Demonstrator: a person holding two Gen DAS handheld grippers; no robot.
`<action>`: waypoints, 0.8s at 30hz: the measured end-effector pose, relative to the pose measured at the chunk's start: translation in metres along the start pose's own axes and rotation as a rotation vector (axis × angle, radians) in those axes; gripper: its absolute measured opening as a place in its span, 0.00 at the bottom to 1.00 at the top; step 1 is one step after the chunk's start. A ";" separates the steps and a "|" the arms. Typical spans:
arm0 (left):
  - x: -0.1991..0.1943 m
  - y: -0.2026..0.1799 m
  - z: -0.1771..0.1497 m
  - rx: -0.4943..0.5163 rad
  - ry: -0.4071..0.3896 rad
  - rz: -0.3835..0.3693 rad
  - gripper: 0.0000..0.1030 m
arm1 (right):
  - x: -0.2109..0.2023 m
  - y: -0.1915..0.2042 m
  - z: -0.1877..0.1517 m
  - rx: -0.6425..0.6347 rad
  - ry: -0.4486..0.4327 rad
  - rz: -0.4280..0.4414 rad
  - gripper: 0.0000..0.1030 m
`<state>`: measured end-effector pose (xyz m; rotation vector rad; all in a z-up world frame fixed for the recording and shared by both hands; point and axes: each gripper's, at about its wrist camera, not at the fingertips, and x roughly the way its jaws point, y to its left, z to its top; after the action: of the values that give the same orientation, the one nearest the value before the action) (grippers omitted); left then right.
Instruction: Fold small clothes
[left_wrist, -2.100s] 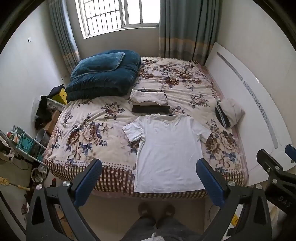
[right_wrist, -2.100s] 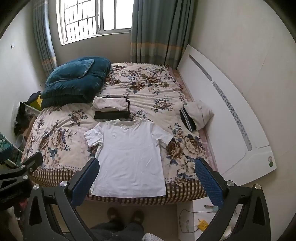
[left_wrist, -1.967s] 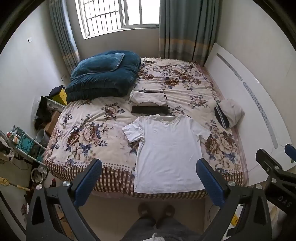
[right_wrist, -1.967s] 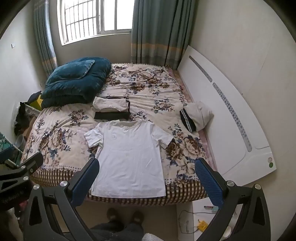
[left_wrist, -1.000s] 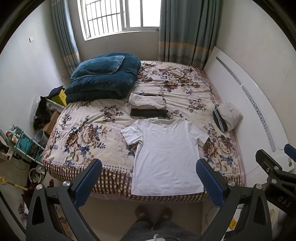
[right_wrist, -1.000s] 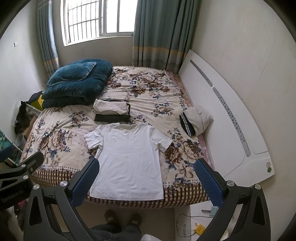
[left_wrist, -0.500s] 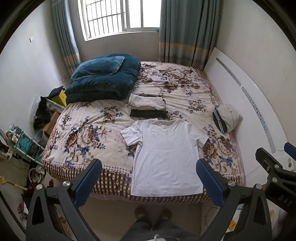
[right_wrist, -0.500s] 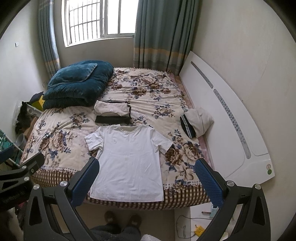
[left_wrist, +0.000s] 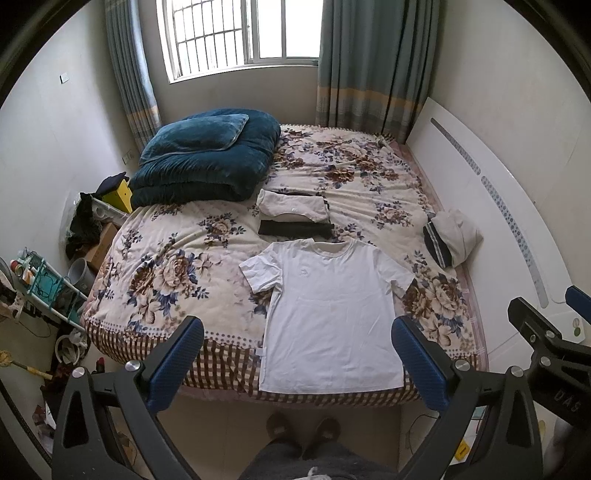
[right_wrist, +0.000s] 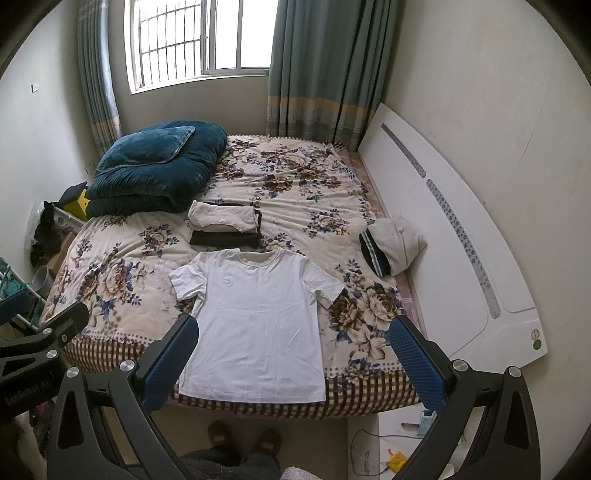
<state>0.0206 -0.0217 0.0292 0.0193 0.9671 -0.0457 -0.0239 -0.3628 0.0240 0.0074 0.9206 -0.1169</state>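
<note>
A white T-shirt (left_wrist: 332, 310) lies flat, face up, at the near edge of the floral bed (left_wrist: 177, 273), collar toward the window; it also shows in the right wrist view (right_wrist: 255, 317). My left gripper (left_wrist: 297, 332) is open and empty, held high above the shirt's hem. My right gripper (right_wrist: 293, 332) is open and empty, also high above the bed's near edge. A small stack of folded clothes (left_wrist: 293, 216), beige on black, lies just beyond the collar and shows in the right wrist view (right_wrist: 225, 225).
A folded blue quilt with pillow (left_wrist: 207, 158) fills the bed's far left. A bundled white and striped garment (left_wrist: 452, 238) lies at the bed's right edge by the white headboard (left_wrist: 491, 206). A shelf and clutter (left_wrist: 48, 284) stand on the floor left. The person's feet (left_wrist: 303, 428) are below.
Both grippers have risen and drawn back a little, so the bed and shirt look smaller and more of the room shows. The shirt has not moved. Both grippers stay open.
</note>
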 end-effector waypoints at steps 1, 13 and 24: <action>0.000 0.001 -0.002 -0.001 -0.002 0.001 1.00 | 0.001 0.001 -0.001 0.000 -0.002 -0.001 1.00; -0.001 0.003 -0.001 -0.003 -0.004 -0.004 1.00 | -0.002 0.000 0.002 -0.001 -0.002 -0.002 1.00; 0.000 0.002 0.000 -0.005 -0.007 -0.006 1.00 | -0.003 0.001 0.001 -0.001 -0.004 -0.001 1.00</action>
<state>0.0210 -0.0195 0.0294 0.0118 0.9604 -0.0488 -0.0248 -0.3616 0.0266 0.0056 0.9171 -0.1173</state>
